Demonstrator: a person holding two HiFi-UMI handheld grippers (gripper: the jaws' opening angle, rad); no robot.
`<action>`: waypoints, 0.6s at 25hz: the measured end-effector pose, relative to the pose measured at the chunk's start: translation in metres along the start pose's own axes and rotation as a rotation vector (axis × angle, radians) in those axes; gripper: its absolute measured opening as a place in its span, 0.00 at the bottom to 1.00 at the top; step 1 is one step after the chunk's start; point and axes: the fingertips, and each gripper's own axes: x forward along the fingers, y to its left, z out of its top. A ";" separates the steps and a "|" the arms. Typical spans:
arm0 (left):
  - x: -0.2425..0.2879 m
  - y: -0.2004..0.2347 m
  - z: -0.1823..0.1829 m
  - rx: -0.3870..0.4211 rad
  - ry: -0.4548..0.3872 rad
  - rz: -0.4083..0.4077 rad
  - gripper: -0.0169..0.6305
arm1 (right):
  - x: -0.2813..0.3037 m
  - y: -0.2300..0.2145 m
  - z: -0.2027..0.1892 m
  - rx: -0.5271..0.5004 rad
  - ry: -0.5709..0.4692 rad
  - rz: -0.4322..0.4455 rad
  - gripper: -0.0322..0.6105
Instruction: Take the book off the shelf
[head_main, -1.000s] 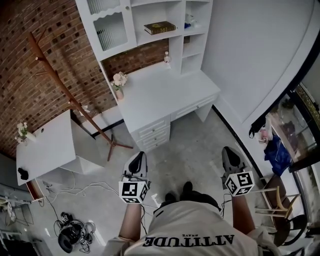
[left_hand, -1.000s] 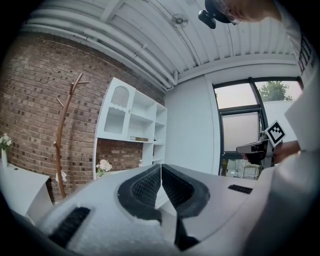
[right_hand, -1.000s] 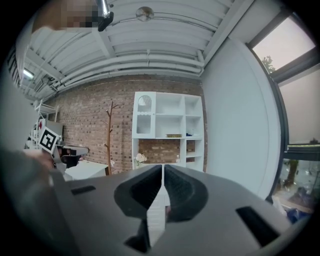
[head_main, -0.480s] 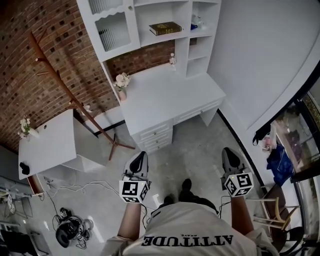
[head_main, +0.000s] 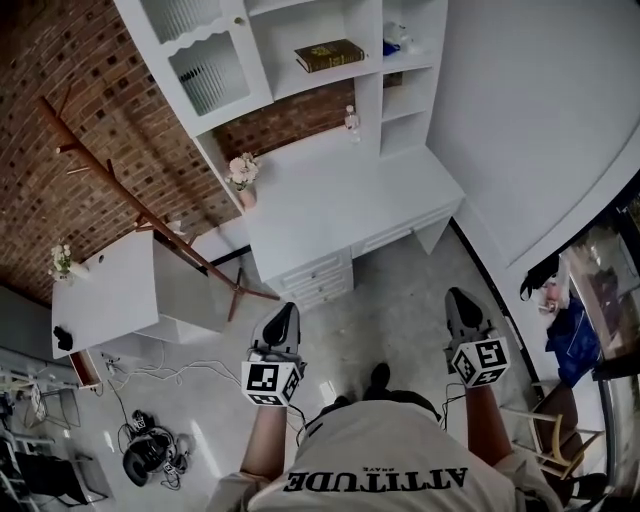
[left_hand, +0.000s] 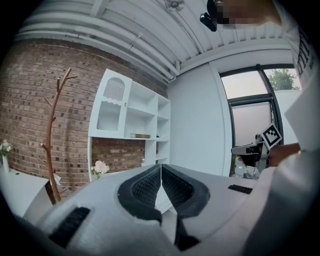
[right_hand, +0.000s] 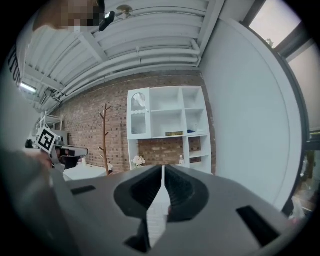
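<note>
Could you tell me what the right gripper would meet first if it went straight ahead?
The right gripper would most likely reach the white desk first, near its front, below the book; nothing stands between, though depth is unclear.

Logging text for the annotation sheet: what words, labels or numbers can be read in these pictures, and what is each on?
"ATTITUDE": on the person's shirt, upside down in the head view.
Smaller word beside it on the shirt: too small to read.
Book: gold print on the cover, too small to read.
Left tool and right tool: their marker cubes show square patterns only, no words.
</note>
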 end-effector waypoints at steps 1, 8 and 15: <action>0.007 -0.002 0.001 0.002 0.001 0.004 0.07 | 0.006 -0.006 0.001 0.002 -0.001 0.006 0.10; 0.049 -0.017 0.008 0.004 -0.004 0.039 0.07 | 0.037 -0.049 -0.001 0.016 0.008 0.041 0.10; 0.073 -0.024 0.003 -0.007 0.013 0.071 0.07 | 0.056 -0.077 -0.005 0.021 0.027 0.062 0.10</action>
